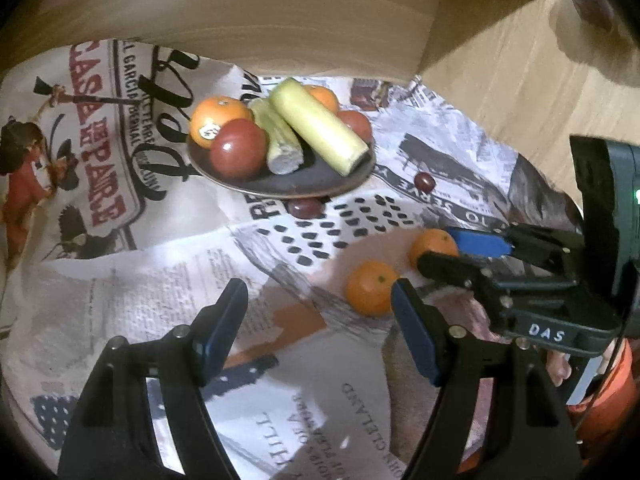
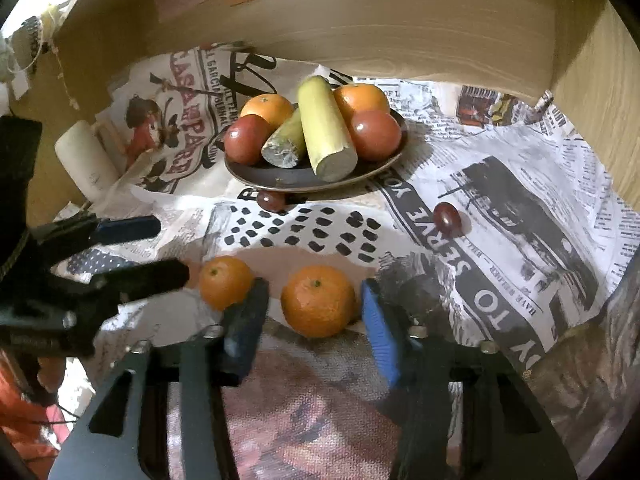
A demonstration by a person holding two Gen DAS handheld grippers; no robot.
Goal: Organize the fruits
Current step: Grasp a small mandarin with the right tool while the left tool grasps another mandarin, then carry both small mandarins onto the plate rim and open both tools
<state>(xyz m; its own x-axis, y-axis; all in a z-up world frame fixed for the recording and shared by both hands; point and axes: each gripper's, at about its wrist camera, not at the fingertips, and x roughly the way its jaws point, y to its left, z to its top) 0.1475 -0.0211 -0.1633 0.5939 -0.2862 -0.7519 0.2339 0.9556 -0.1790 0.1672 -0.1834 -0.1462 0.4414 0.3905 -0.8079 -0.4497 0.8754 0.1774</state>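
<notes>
A dark plate (image 1: 288,190) (image 2: 296,184) holds two oranges, two red round fruits and two pale green stalk pieces. Two mandarins lie on the printed cloth in front of it. One mandarin (image 2: 318,300) (image 1: 430,240) sits between the fingers of my right gripper (image 2: 312,320) (image 1: 435,248); a thin gap shows beside each pad, so the gripper is open. The other mandarin (image 1: 370,288) (image 2: 226,282) lies just ahead of the right finger of my left gripper (image 1: 318,296) (image 2: 172,248), which is open with nothing between its fingers. Two dark grapes (image 2: 447,216) (image 2: 270,200) lie loose near the plate.
A newspaper-print cloth (image 2: 500,240) covers the surface. A wooden wall (image 2: 400,32) curves close behind the plate, and another wooden side stands at the right. A white cylinder (image 2: 86,156) lies at the far left. A hand with an orange sleeve (image 1: 560,364) holds the right gripper.
</notes>
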